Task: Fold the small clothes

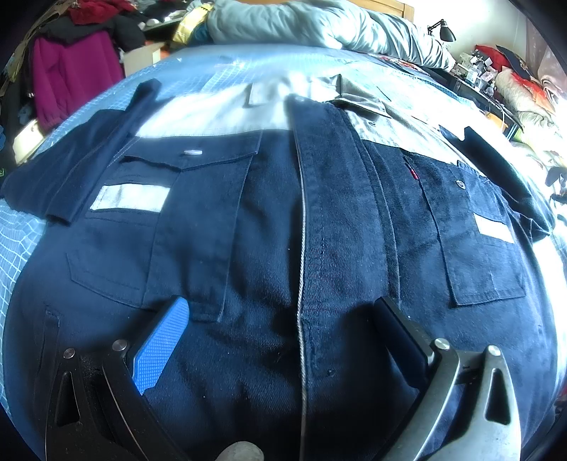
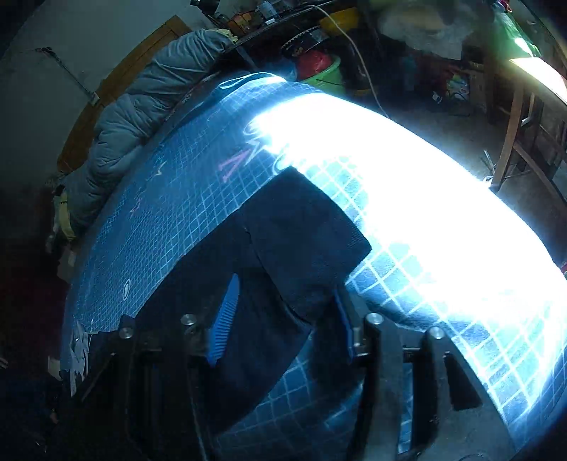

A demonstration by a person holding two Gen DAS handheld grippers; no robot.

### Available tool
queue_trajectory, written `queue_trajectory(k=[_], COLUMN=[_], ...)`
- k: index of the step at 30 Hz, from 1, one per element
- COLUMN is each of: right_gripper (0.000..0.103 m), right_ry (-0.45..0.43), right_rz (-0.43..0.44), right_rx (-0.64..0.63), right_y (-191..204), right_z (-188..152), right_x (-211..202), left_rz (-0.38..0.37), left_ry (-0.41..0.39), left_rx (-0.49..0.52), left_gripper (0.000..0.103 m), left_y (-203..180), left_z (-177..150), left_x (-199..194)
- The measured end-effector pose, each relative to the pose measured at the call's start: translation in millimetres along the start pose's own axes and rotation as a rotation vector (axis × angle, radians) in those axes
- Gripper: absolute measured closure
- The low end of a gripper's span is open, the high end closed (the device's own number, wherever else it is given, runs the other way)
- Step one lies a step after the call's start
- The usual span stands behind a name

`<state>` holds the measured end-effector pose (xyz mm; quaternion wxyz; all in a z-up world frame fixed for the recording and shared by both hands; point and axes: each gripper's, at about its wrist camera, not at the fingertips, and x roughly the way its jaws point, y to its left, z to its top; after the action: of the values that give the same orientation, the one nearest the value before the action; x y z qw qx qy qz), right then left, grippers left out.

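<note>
A dark navy work jacket [image 1: 276,220] with grey shoulders, chest pockets and reflective patches lies flat, front up, on a blue checked bedsheet [image 1: 21,255]. My left gripper [image 1: 280,308] hovers low over its lower front, open, with a blue-padded finger [image 1: 159,344] on the left and a dark finger [image 1: 404,333] on the right of the front placket. In the right wrist view, my right gripper [image 2: 283,294] stands open around the jacket's short sleeve [image 2: 304,234], which lies on the bedsheet [image 2: 184,198]. Whether its pads touch the cloth I cannot tell.
A pale blue duvet [image 1: 319,21] is bunched at the head of the bed. Piled clothes, including a magenta garment [image 1: 71,74], sit at the left. A cluttered side table with a black lamp [image 1: 443,30] stands at the right. Strong sunlight washes out the sheet [image 2: 407,184] beside the sleeve.
</note>
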<state>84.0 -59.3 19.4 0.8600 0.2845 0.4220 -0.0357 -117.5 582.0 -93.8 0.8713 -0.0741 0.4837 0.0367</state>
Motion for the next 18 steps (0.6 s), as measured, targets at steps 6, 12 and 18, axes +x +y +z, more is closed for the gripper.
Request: queue_trajectory(k=[6,12,18], right_gripper=[0.091,0.091,0.084], right_ry=[-0.109,-0.085,0.104], right_rz=[0.261,0.595,0.738], right_rx=[-0.186,-0.428,-0.509], right_y=[142,367,524], right_z=[-18,-99,-227], right_x=[-69,-105,-27], left_rz=[-0.015,-0.104,-0.09], left_ry=[-0.008,-0.053,-0.203], left_rx=[-0.006,-0.079,-0.139], left_gripper=[0.0,0.001,0.0], left_y=[2,21,81], left_z=[0,7,18], left_x=[-2,-33,-105])
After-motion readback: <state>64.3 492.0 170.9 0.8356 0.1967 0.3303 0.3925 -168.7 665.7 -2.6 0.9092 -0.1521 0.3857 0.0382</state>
